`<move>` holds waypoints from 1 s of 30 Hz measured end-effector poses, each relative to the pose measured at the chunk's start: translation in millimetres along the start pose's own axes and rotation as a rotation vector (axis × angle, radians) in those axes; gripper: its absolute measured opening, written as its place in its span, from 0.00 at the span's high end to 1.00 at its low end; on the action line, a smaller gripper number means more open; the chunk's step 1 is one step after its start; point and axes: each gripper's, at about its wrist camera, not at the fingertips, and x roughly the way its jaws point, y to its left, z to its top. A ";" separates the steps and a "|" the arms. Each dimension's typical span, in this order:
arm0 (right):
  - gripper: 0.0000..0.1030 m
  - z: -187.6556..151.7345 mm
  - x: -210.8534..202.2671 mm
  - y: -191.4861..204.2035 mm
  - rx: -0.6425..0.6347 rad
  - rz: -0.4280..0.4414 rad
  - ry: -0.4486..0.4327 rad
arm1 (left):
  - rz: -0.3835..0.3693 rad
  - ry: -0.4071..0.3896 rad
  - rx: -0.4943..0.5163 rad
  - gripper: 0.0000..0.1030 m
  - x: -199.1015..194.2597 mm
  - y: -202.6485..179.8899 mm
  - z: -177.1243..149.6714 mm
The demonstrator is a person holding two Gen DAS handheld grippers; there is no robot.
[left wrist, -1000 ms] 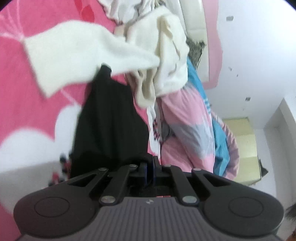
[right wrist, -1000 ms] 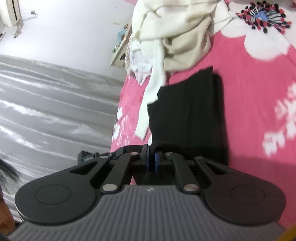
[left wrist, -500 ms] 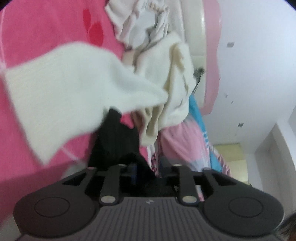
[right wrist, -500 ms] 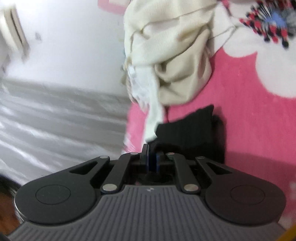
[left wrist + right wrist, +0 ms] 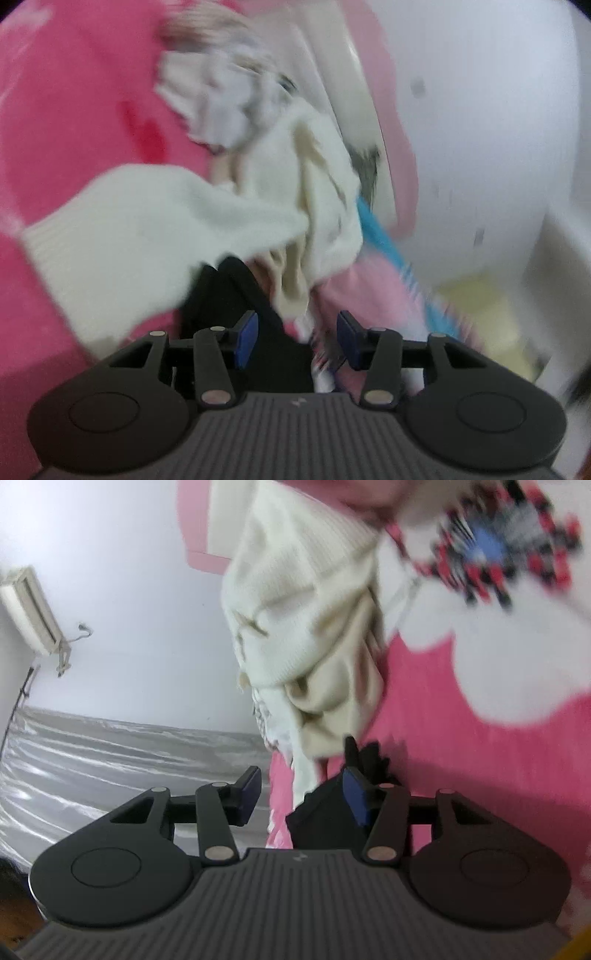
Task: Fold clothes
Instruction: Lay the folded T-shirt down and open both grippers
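Fingers [image 5: 246, 334] of both grippers have just opened, gripping nothing; black garment [image 5: 236, 295] runs lengthwise away.

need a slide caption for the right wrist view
Right tool, jaws just opened and gripping nothing, over a black garment on the pink floral bedspread, beside a cream sweater.

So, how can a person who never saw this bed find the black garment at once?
Start from the pink bedspread with white flowers, then find the heap of cream knitted sweaters on it. Just in front of that heap lies the black ribbed garment, flat and dark, partly under a cream sleeve. It is the only black cloth among pale ones.
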 end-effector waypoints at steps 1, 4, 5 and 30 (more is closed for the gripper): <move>0.54 0.0 0.4 6.6 -0.038 -0.010 0.012 | 0.023 0.033 0.056 0.54 6.3 -8.5 -2.2; 0.59 -11.9 23.0 36.9 -0.261 -0.127 0.151 | 0.115 0.130 0.181 0.54 28.9 -23.4 -8.3; 0.62 -17.8 34.7 44.9 -0.336 -0.170 0.209 | 0.162 0.150 0.209 0.54 38.9 -25.1 -8.3; 0.20 -189.3 -69.9 148.4 -0.724 -0.466 0.228 | 0.243 0.364 0.448 0.15 -74.9 -82.8 -132.4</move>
